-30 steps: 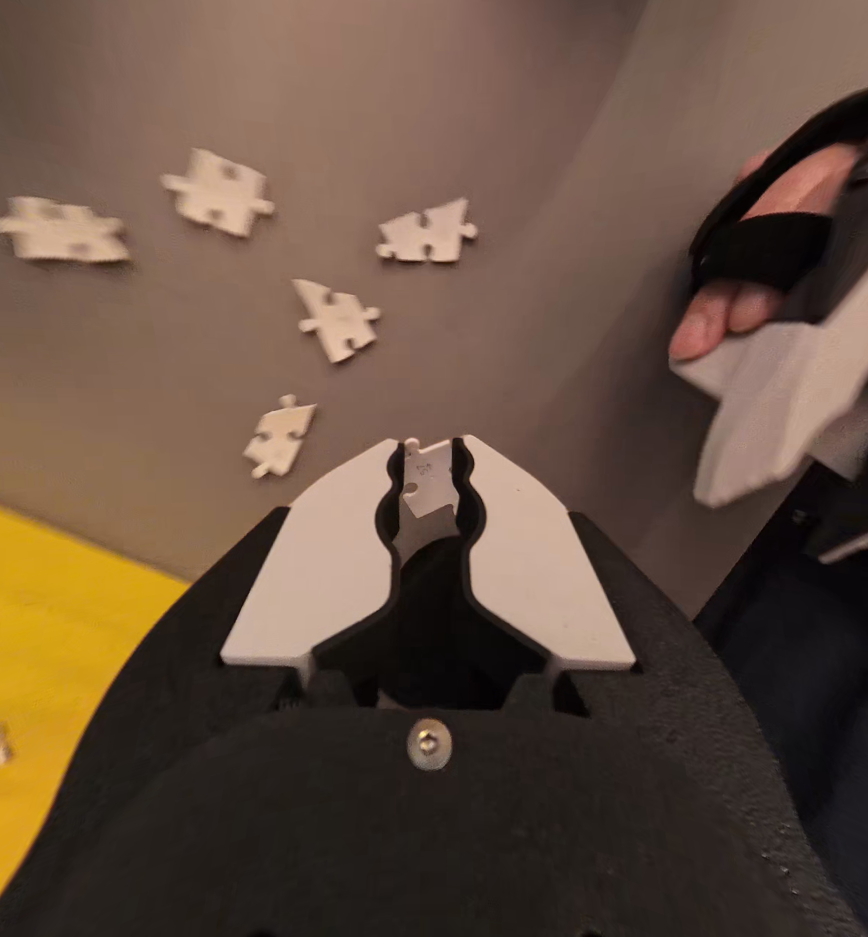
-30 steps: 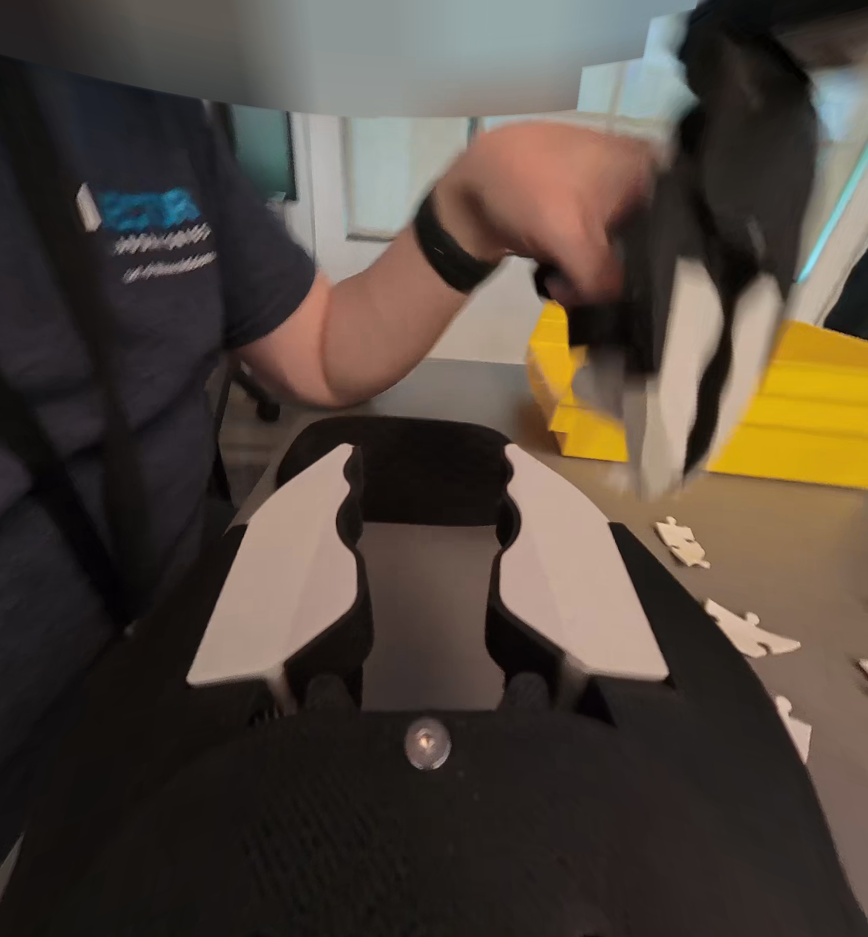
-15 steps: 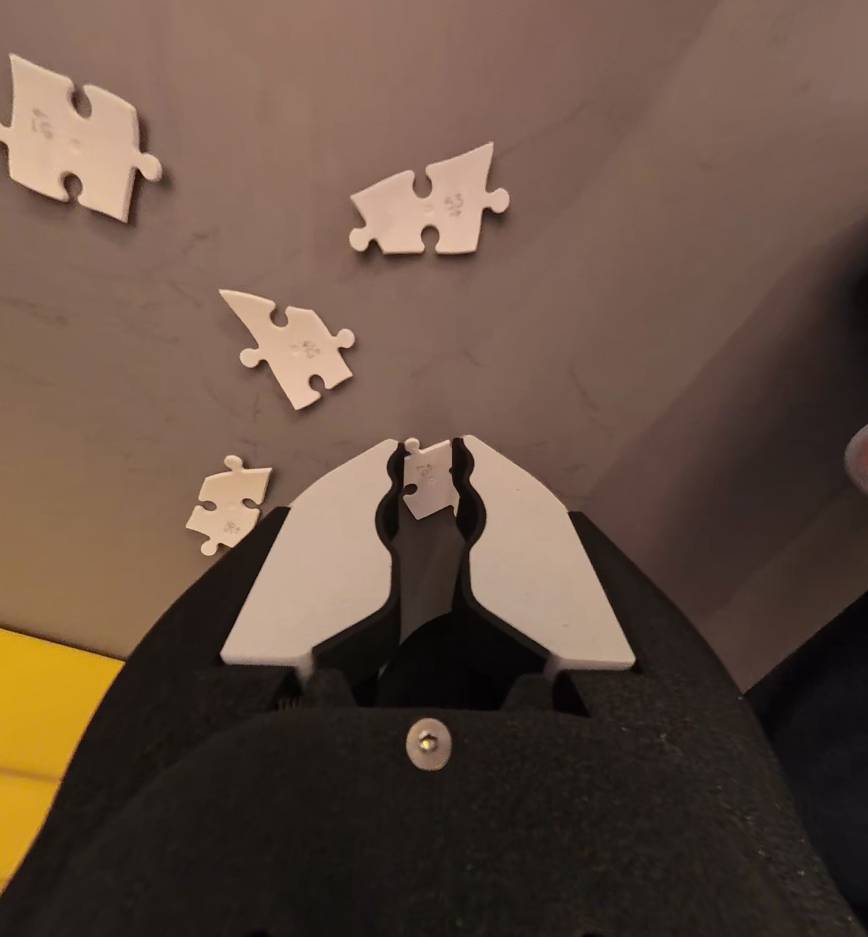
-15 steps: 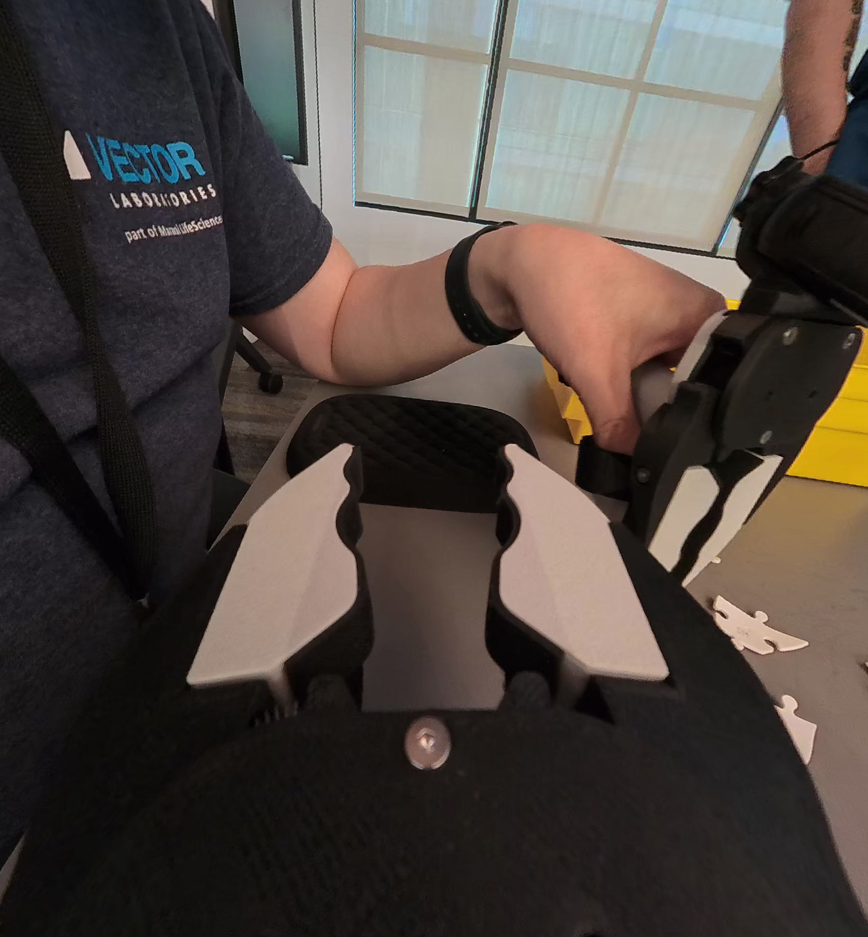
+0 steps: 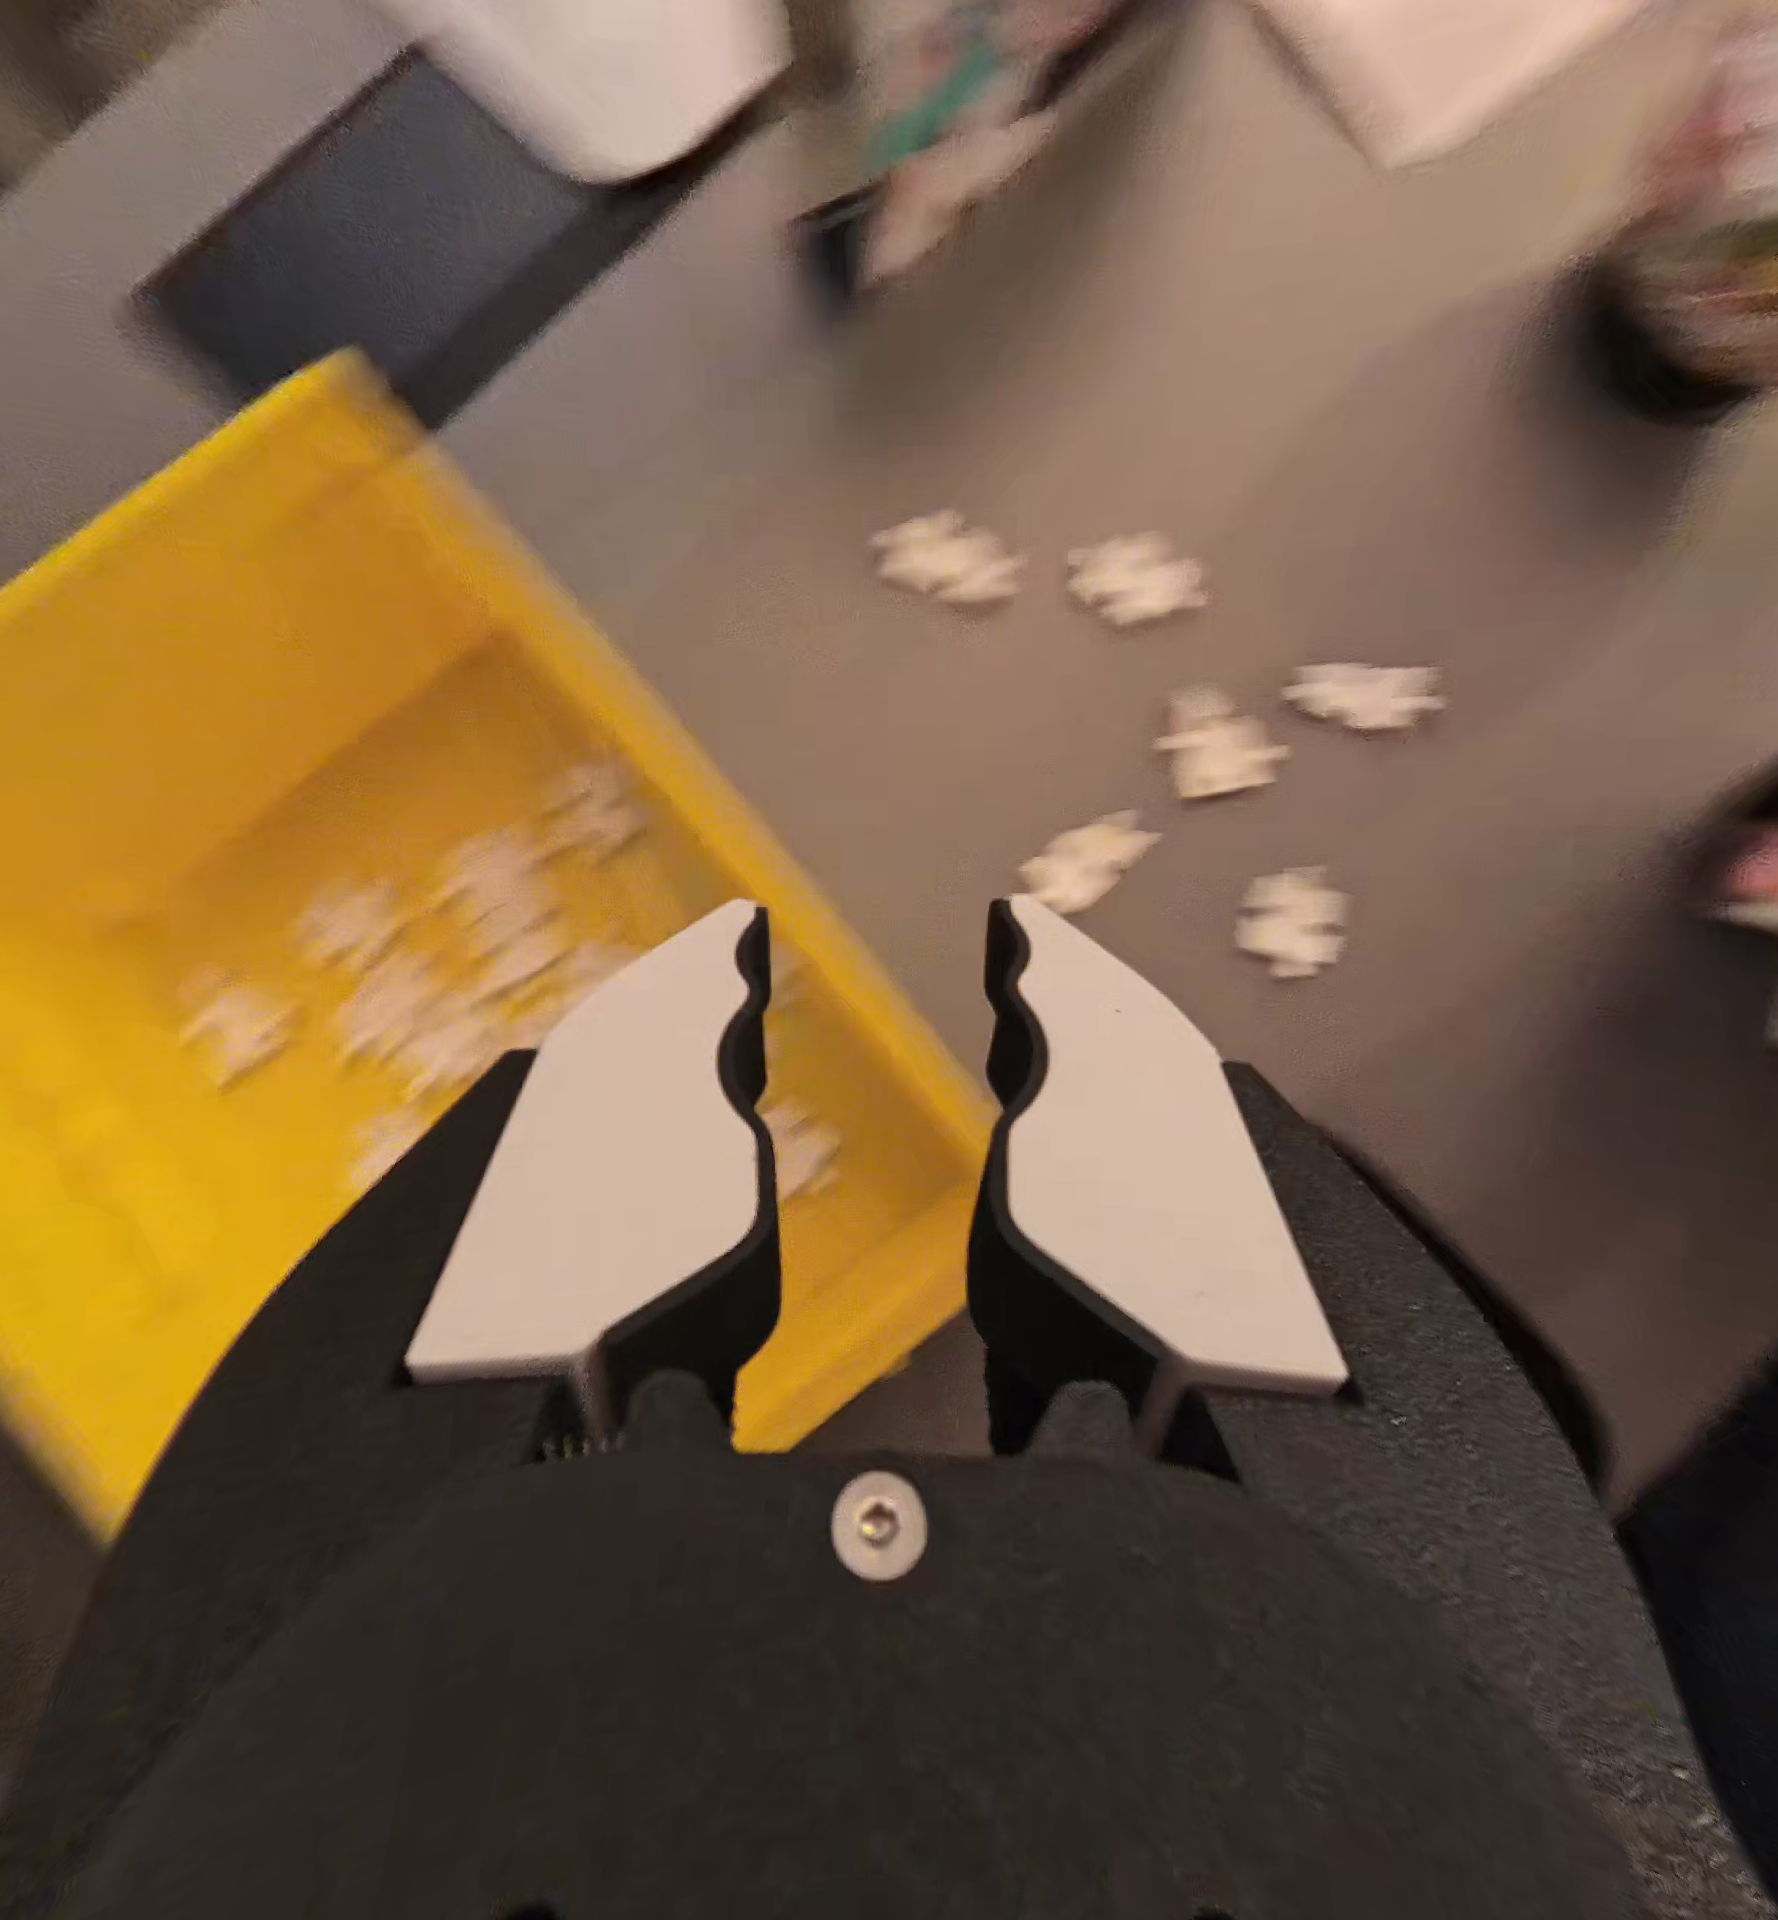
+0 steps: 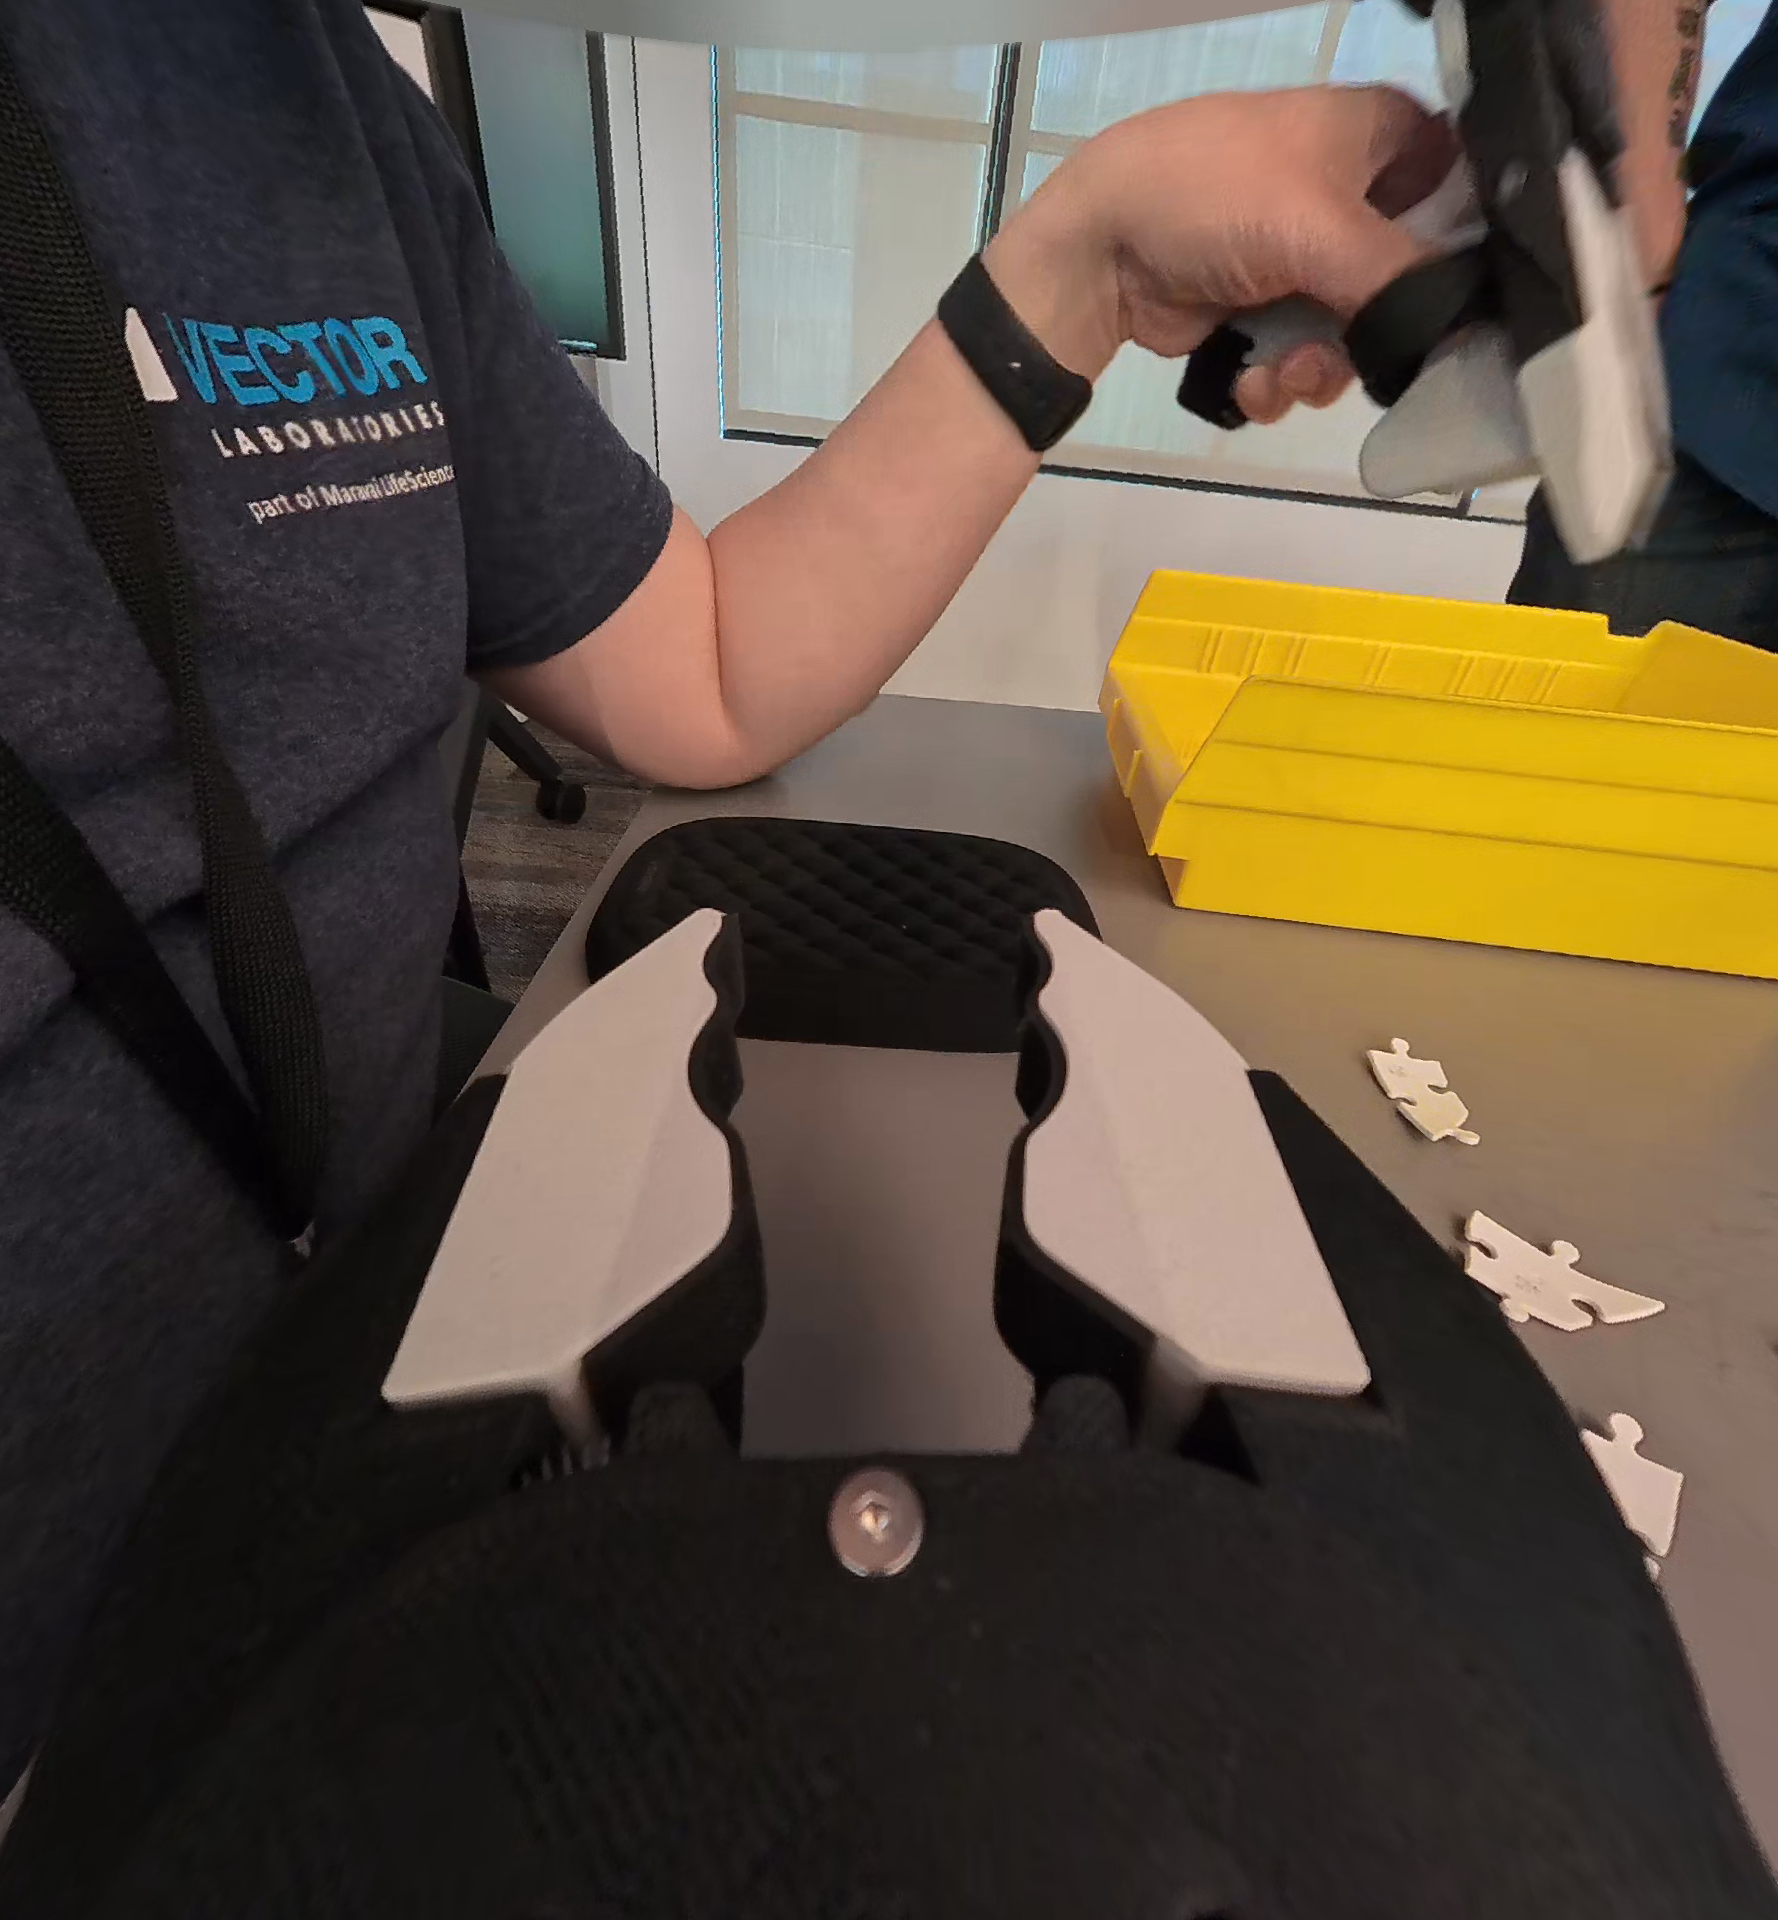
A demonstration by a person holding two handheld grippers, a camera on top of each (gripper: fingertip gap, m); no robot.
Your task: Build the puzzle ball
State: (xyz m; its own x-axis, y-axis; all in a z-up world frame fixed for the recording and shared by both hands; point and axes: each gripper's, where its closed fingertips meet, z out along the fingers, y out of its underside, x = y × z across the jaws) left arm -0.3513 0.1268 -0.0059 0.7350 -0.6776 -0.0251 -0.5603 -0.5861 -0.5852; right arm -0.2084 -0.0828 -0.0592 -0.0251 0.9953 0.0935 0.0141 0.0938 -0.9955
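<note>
In the blurred left wrist view my left gripper is open and empty, high above the right wall of a yellow bin that holds several white puzzle pieces. Several more white pieces lie on the grey table to its right. My right gripper is open and empty, low over the table in front of a black quilted pad. The right wrist view also shows the left gripper, lifted above the bin in a person's hand.
A person in a dark shirt sits at the left of the right wrist view, their elbow on the table. Loose pieces lie to the right of my right gripper. Blurred boxes and a dark object stand at the table's far side.
My left gripper was shut on a white puzzle piece low over the table; now it is open, empty and lifted over the bin. The right gripper has stayed still and open.
</note>
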